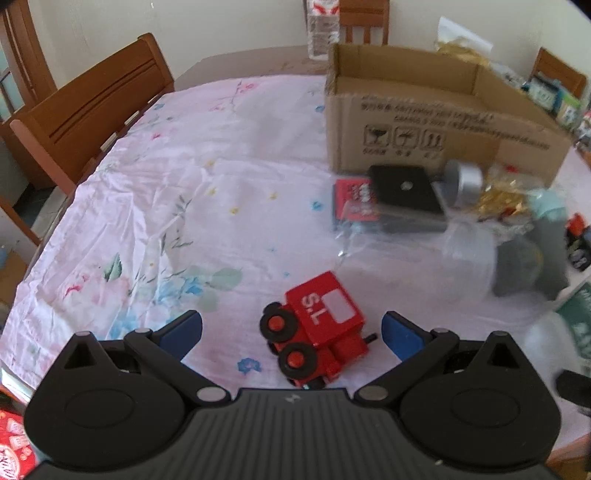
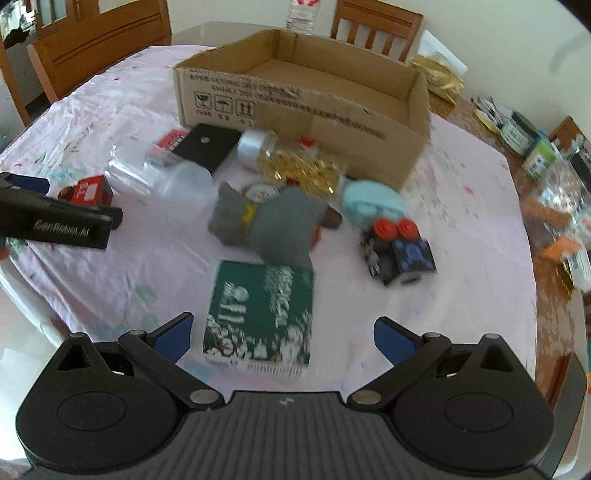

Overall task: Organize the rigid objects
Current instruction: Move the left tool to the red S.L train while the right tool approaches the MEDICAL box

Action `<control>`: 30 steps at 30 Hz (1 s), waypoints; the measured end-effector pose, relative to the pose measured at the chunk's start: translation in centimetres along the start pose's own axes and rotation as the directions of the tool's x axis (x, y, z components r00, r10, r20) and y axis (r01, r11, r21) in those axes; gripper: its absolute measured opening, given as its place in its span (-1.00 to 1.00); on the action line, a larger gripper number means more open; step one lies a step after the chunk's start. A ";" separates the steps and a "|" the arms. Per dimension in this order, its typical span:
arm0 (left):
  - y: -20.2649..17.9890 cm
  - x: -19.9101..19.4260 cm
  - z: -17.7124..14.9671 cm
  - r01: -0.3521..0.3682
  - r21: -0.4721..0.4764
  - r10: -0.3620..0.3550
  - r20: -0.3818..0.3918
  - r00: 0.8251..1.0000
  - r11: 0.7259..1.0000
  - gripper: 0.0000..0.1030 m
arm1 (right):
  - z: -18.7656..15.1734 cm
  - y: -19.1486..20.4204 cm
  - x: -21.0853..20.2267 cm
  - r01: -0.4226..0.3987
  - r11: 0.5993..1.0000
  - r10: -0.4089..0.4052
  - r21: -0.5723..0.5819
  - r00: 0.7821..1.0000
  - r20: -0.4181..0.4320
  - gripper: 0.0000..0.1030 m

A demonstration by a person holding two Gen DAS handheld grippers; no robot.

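A red toy train [image 1: 317, 328] marked "S.L" lies on its side on the pink cloth, right between the wide-spread blue pads of my open left gripper [image 1: 291, 332]. In the right wrist view the same train [image 2: 88, 194] shows at the left beside the left gripper's black body [image 2: 55, 221]. My right gripper [image 2: 282, 338] stands open over a green packet [image 2: 260, 314]. An open cardboard box [image 2: 306, 107] sits at the back. In front of it lie a clear jar of gold pieces [image 2: 291, 162], a black flat block [image 2: 207, 147], grey socks [image 2: 266, 221] and a black toy car [image 2: 397, 247].
A clear plastic cup [image 2: 166, 181] lies on its side near the train. A pale blue item [image 2: 369, 203] rests by the box corner. Jars and packets [image 2: 535, 155] crowd the table's right edge. Wooden chairs [image 1: 92, 110] stand around the table, and a water bottle [image 2: 301, 14] is behind the box.
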State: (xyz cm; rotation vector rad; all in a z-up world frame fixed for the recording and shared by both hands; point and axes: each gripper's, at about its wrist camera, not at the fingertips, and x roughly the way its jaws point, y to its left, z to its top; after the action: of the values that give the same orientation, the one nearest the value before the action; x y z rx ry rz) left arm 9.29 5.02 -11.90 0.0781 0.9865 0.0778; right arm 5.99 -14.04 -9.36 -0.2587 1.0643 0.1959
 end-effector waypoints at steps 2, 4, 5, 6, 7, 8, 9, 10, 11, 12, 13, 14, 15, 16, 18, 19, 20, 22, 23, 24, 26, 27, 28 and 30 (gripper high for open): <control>0.4 0.0 -0.4 0.002 0.001 -0.002 0.005 1.000 1.000 0.99 | -0.8 -0.6 0.0 -0.009 1.000 0.009 0.018 1.000 -0.007 1.00; 1.1 -0.2 -0.7 0.004 -0.004 -0.004 -0.001 1.000 1.000 0.99 | -1.3 -1.1 0.0 -0.016 0.999 0.016 0.030 1.000 -0.015 1.00; 1.5 -0.2 -0.9 0.005 -0.006 -0.005 0.000 1.000 1.000 0.99 | -1.6 -1.4 0.1 -0.022 0.999 0.023 0.032 1.000 -0.017 1.00; 1.8 -0.3 -1.0 0.006 -0.011 -0.006 0.000 1.000 1.000 0.99 | -1.8 -1.5 0.1 -0.028 0.999 0.028 0.031 0.999 -0.015 1.00; 2.0 -0.3 -1.1 0.011 -0.016 -0.011 0.000 1.000 1.000 0.99 | -1.9 -1.6 0.2 -0.035 0.999 0.035 0.028 0.999 -0.011 1.00; 2.0 -0.3 -1.2 0.016 -0.021 -0.016 0.001 1.000 1.000 0.99 | -2.0 -1.6 0.5 -0.042 0.999 0.042 0.020 0.999 -0.005 1.00; 2.0 -0.3 -1.3 0.017 -0.024 -0.017 0.004 1.000 1.000 0.99 | -2.1 -1.6 0.8 -0.045 0.999 0.045 0.012 0.999 -0.002 1.00; 1.9 -0.3 -1.3 0.018 -0.024 -0.018 0.009 1.000 1.000 0.99 | -2.2 -1.5 1.3 -0.044 0.999 0.044 0.002 0.999 -0.007 1.00; 1.6 -0.3 -1.3 0.018 -0.021 -0.018 0.014 1.000 1.000 0.99 | -2.3 -1.5 1.6 -0.051 0.999 0.051 -0.005 0.999 -0.011 1.00; 1.4 -0.4 -1.3 0.013 -0.018 -0.013 0.022 1.000 1.000 0.99 | -2.4 -1.5 1.8 -0.068 0.998 0.068 -0.002 0.998 -0.002 1.00; 1.1 -0.4 -1.4 0.001 -0.017 -0.001 0.035 0.999 1.000 0.99 | -2.5 -1.7 1.9 -0.084 0.996 0.084 0.008 0.996 0.004 1.00; 0.8 -0.5 -1.5 -0.008 -0.013 0.008 0.048 0.999 1.000 0.99 | -2.5 -1.8 2.0 -0.097 0.995 0.097 0.022 0.995 0.005 1.00; 0.6 -0.5 -1.5 -0.009 -0.004 0.009 0.057 0.998 1.000 0.99 | -2.5 -1.9 2.0 -0.097 0.995 0.097 0.022 0.995 0.011 1.00; 0.4 -0.5 -1.5 -0.010 0.004 0.010 0.065 0.998 1.000 0.99 | -2.5 -1.8 2.1 -0.100 0.995 0.100 0.016 0.995 0.020 1.00; 0.1 -0.6 -1.6 -0.009 0.004 0.008 0.076 0.997 1.000 0.95 | -2.7 -1.9 2.0 -0.105 0.994 0.104 0.007 0.994 0.037 1.00; 0.0 -0.6 -1.5 -0.004 -0.002 0.004 0.077 0.997 1.000 0.92 | -2.8 -1.9 2.0 -0.106 0.994 0.106 0.006 0.993 0.044 1.00; 0.0 -0.6 -1.5 0.008 -0.008 -0.007 0.076 0.997 1.000 0.86 | -2.9 -1.9 1.9 -0.108 0.994 0.108 0.004 0.993 0.054 1.00; 0.0 -0.6 -1.5 0.032 -0.031 -0.030 0.079 0.996 0.999 0.73 | -3.2 -1.9 1.8 -0.109 0.994 0.108 0.002 0.991 0.073 1.00; 0.0 -0.6 -1.5 0.041 -0.045 -0.037 0.079 0.996 0.998 0.64 | -3.4 -2.0 1.9 -0.109 0.994 0.108 0.002 0.991 0.082 1.00; 0.1 -0.7 -1.5 0.049 -0.064 -0.044 0.080 0.996 0.997 0.59 | -3.4 -1.9 1.8 -0.109 0.994 0.108 0.002 0.990 0.088 1.00; 0.2 -0.7 -1.6 0.058 -0.096 -0.050 0.086 0.995 0.994 0.50 | -3.6 -1.9 1.8 -0.108 0.994 0.107 0.003 0.990 0.097 1.00; 0.2 -0.7 -1.7 0.051 -0.103 -0.041 0.094 0.995 0.993 0.48 | -3.6 -1.9 1.8 -0.108 0.994 0.107 0.003 0.989 0.099 1.00; 0.2 -0.7 -1.8 0.049 -0.109 -0.038 0.099 0.994 0.993 0.47 | -3.6 -1.9 1.8 -0.108 0.994 0.107 0.004 0.989 0.100 1.00; 0.2 -0.7 -1.9 0.047 -0.112 -0.035 0.109 0.993 0.993 0.47 | -3.6 -1.9 1.8 -0.107 0.994 0.106 0.005 0.989 0.101 1.00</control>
State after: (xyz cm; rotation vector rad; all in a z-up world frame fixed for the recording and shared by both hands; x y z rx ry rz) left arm 7.34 5.21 -12.32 -0.0427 0.8746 0.0916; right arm 4.37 -16.89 -12.35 -0.1807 0.9794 0.2963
